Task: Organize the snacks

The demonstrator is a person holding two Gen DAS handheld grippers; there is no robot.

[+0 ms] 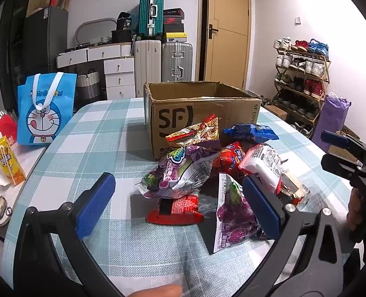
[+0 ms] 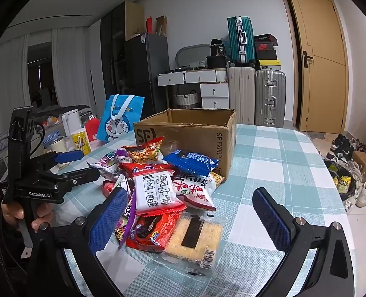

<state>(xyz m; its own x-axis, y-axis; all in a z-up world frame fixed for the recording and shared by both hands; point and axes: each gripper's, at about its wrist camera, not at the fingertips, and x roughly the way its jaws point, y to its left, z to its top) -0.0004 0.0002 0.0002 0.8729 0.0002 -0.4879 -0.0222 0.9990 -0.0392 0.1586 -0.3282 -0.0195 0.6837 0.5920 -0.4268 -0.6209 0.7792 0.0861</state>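
You're at the very start: nothing picked yet, nothing visible inside the open brown corrugated cardboard box (image 1: 202,113) w/ "SF" printed on its front, tho its floor is hidden from both views. It sits on the desk w/ the teal-and-white checked cloth (image 1: 89,148), just behind the heap of snack packets (image 2: 163,190).

Left hand-held gripper (image 1: 180,208): jaws spread as wide as they go, nothing between the blue textured pads, hanging over the near edge of the heap & tilted down. Directly ahead of it lie a flat red foil packet (image 1: 175,210), a crumpled purple-and-silver candy bag (image 1: 178,173) on top, and a white-and-purple grape-print pouch (image 1: 235,210) partly behind the right-side pad.

Right hand-held gripper (image 2: 188,225): also fully open & empty. Below it, nearest, a clear-wrapped slab of pale crackers (image 2: 195,237) lies flat on the cloth, touching a red glossy packet (image 2: 148,232). Above those sits a white packet w/ instruction pictures & red trim (image 2: 158,193); a blue crinkled packet (image 2: 190,160) leans against the box front.

Next move, as I judge it: take one item per side, top of pile first. The white packet or blue one is prob. easiest for the right; crackers lie flat, so you'd need to get a pad under an edge. Left should go for the purple-silver bag — loose, puffy, grab it mid-body, not by a corner. Then lift clear & carry over the box rim. Watch the two grippers; they're near each other across the pile.
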